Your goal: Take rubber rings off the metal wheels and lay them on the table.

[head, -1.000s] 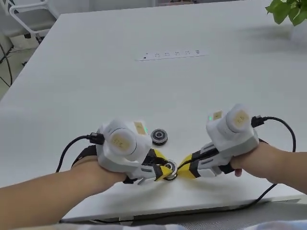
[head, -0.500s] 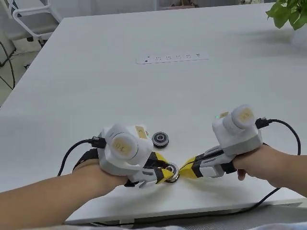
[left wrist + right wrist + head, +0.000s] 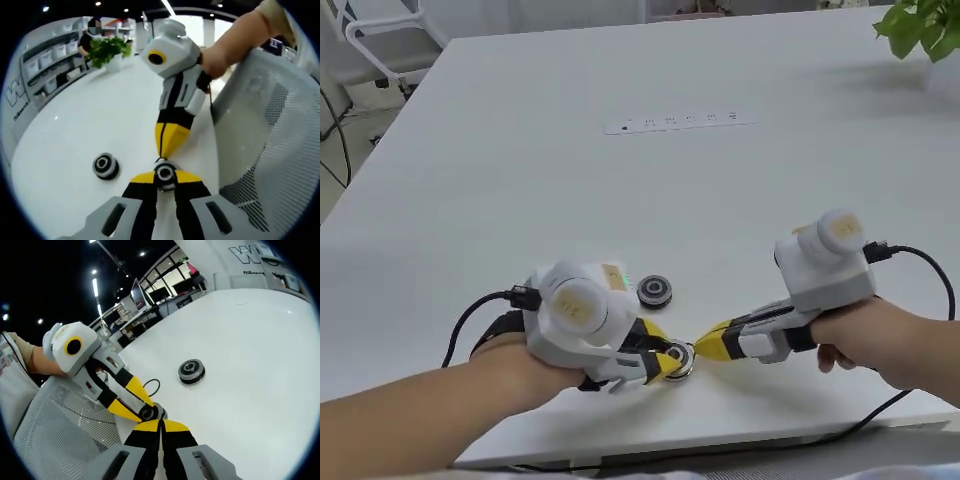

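My left gripper (image 3: 670, 361) is shut on a small metal wheel (image 3: 680, 359) with a dark rubber ring, held just above the table's near edge. In the left gripper view the wheel (image 3: 165, 172) sits between the yellow jaw tips (image 3: 164, 176). My right gripper (image 3: 704, 349) is shut, and its yellow tip meets the wheel's rim from the right. I cannot tell whether it pinches the ring. In the right gripper view its closed jaws (image 3: 161, 423) end beside the held wheel (image 3: 148, 412). A second wheel (image 3: 653, 290), ring on, lies flat on the white table (image 3: 620, 190).
A white power strip (image 3: 678, 121) lies mid-table. A green plant (image 3: 920, 22) stands at the far right corner. Cables trail from both grippers over the near edge (image 3: 720, 440). A mesh chair back (image 3: 270, 130) is close behind the grippers. A white chair (image 3: 375, 30) stands far left.
The right hand has shifted to the right and its body has tilted, the tip staying at the wheel. The left gripper holds the wheel in the same place.
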Motion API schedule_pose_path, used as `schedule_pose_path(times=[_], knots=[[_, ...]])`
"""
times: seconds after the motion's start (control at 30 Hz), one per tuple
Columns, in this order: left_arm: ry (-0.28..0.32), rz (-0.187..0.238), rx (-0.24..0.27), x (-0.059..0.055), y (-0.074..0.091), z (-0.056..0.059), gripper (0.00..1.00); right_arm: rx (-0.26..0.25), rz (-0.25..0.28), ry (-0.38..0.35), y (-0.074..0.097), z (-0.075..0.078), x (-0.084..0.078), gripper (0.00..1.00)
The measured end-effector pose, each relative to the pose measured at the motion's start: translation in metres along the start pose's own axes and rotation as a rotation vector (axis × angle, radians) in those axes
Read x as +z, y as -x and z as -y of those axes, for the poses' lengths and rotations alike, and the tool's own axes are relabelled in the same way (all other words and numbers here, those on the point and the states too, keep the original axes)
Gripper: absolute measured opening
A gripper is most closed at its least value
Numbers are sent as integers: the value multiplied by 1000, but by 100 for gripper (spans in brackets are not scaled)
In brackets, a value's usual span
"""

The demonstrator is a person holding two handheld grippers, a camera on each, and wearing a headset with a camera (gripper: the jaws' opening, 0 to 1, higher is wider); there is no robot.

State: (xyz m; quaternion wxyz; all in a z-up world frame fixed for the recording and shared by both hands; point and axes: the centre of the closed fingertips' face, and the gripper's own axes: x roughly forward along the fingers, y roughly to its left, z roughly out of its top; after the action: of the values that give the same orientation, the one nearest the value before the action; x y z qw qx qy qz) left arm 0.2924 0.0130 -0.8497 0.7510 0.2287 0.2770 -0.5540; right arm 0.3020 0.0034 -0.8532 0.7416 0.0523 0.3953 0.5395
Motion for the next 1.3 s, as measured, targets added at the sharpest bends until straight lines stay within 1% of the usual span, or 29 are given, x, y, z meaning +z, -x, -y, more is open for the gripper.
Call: schedule_pose_path(times=[0.07,0.17,0.2,0.27,0.43,0.57,0.87,0.9,0.93,0.97,1.0,1.03,1.13,1.2,1.23,1.3], knots=[[-1,-2,4,0,0,0,13,5,5,-10,0,-1,1,0],[-20,-24,16,1,-1,0,13,17,15,-26,0,-2,2,0],[-23,-28,18,0,-1,0,13,24,18,-42,0,-4,2,0],[-19,-29,20,0,0,-1,12,30,20,-54,0,-5,2,0],[-17,-29,20,-1,0,-1,12,38,17,-39,-2,-8,3,0],[-15,-30,21,0,0,-1,12,47,18,-49,-2,-9,3,0],[-11,-25,21,-1,0,-2,12,87,12,-30,-5,-24,3,0],[-11,-25,22,-1,0,-2,12,101,24,-29,-6,-28,5,0],[-11,-21,27,0,-1,-2,12,190,21,-41,-8,-49,7,0],[-6,-28,23,-2,0,-2,12,80,6,63,-8,-29,6,0],[-4,-20,23,-2,0,-2,12,113,4,11,-10,-35,6,0],[-5,-18,22,-2,0,-2,12,116,5,7,-9,-31,5,0],[-2,-12,20,-1,0,-2,12,99,-4,18,-7,-24,0,0],[-3,-11,21,-1,0,-2,12,93,3,8,-6,-22,1,0],[-3,-11,20,-1,-1,-2,12,86,8,7,-3,-19,2,0],[-2,-8,20,-1,-1,-2,13,76,10,13,-3,-17,2,0]])
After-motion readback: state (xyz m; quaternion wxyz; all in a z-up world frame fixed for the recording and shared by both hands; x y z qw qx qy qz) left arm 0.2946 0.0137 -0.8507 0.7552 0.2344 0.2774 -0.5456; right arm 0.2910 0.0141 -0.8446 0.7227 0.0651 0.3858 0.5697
